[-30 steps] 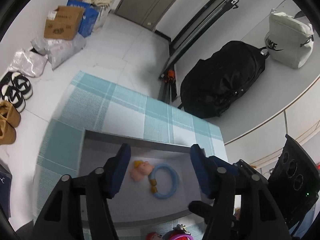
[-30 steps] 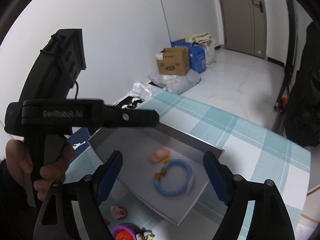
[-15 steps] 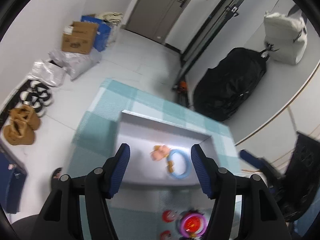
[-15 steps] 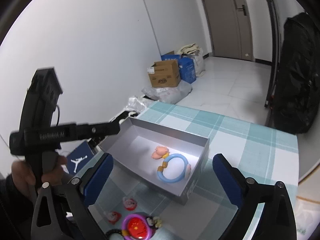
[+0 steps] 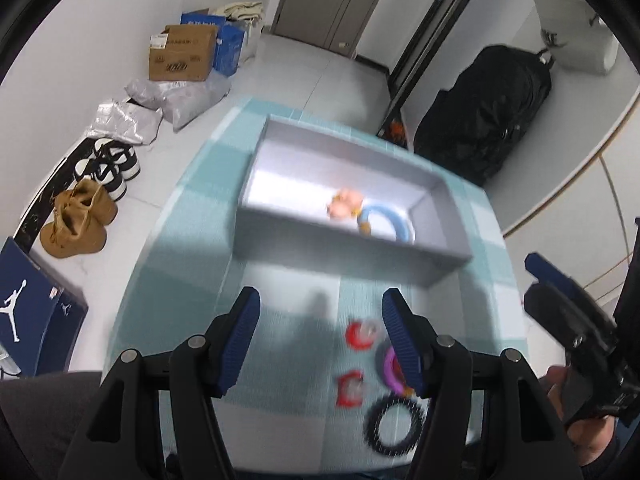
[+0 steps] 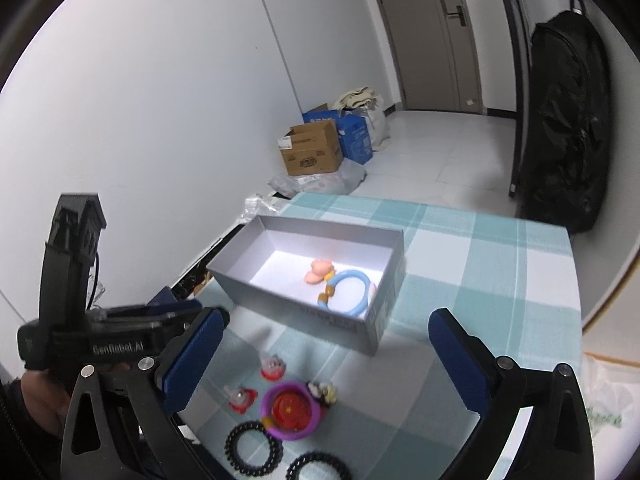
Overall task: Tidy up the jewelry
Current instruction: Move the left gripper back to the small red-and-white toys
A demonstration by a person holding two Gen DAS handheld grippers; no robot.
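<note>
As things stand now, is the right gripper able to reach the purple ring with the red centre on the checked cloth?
Probably yes. The right gripper is open and holds nothing, and the purple ring with the red centre lies uncovered on the checked cloth, in front of the grey box. Nothing stands between them.

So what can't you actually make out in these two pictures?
- Left wrist view: the red clips are motion-blurred.
- Left wrist view: the purple ring is half hidden behind a finger of the left tongs.
- Right wrist view: one black coil hair tie is cut by the bottom edge.
- Right wrist view: print on the gray box is too small.
</note>
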